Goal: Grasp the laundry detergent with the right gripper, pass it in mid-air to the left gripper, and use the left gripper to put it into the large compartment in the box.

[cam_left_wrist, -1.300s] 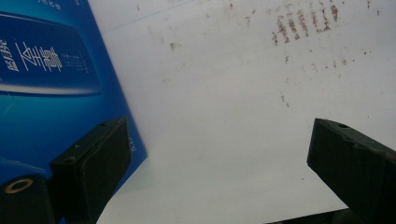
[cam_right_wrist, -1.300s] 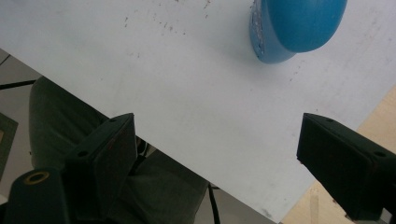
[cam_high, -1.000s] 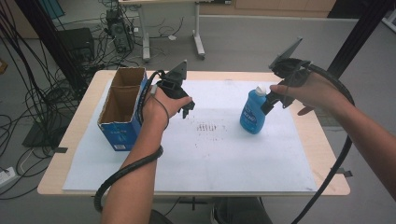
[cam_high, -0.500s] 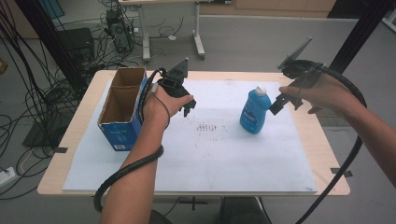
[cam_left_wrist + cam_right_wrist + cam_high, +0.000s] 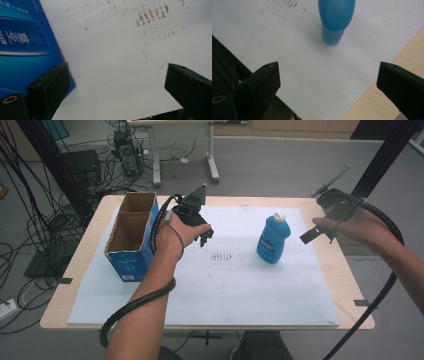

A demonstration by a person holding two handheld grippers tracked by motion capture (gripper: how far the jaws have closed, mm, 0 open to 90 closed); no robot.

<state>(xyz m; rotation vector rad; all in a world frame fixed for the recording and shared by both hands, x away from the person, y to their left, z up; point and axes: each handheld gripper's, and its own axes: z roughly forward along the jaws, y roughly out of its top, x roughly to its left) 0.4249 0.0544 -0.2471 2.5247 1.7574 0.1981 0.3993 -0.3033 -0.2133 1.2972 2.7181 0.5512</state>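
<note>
Your right gripper (image 5: 316, 234) has just been opening; its fingers (image 5: 263, 80) now gape empty, clear of the upright blue bottle (image 5: 272, 240) mid-surface. Left gripper (image 5: 206, 238) is wide and empty beside the box (image 5: 131, 251). Swing back carelessly and you'll topple the bottle.

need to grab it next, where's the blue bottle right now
In the high view the blue bottle stands upright on the white sheet, right of centre, between the two hands and apart from the right tongs.

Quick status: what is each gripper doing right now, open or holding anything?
Left gripper: open, empty, beside the blue box.
Right gripper: open, empty, clear of the blue bottle.
</note>
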